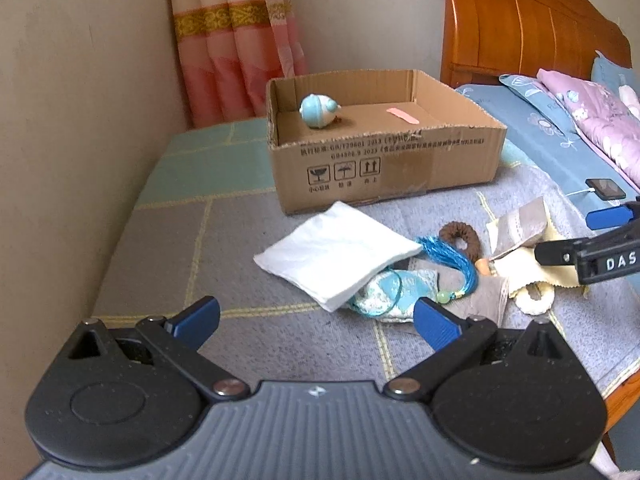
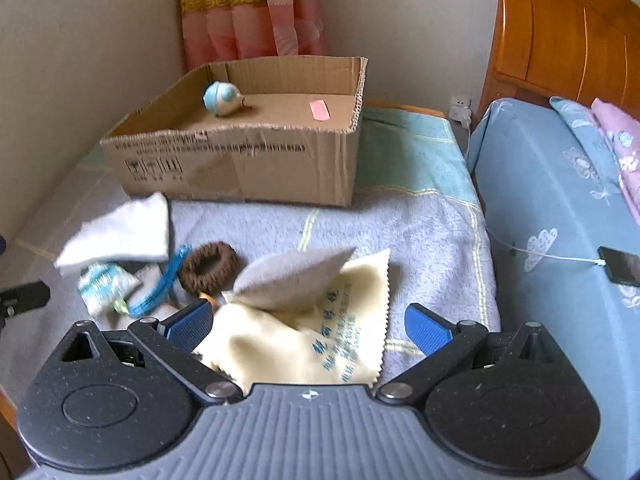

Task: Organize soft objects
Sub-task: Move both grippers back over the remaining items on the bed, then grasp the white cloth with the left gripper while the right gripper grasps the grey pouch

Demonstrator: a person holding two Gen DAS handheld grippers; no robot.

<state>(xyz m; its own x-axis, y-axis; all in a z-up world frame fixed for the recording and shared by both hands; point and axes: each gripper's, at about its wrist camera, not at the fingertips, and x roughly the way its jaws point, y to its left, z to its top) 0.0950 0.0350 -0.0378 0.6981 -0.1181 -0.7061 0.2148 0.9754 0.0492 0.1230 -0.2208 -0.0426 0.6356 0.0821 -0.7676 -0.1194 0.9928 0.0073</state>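
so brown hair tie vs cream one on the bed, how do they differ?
The brown hair tie is dark and fuzzy; the cream hair tie is pale. The brown one lies fully exposed beside the blue tassel; the cream one is partly tucked under the yellow cloth, close to the right gripper. Both are soft rings lying flat on the blanket, outside the cardboard box.

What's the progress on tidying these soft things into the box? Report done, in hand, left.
Done: only the blue-and-white toy and a pink strip lie in the cardboard box.

In hand: nothing; left hand-held gripper and right hand-held gripper are both open, the right over the yellow cloth.

Left: white cloth, brown scrunchie, blue tassel pouch, grey cloth.
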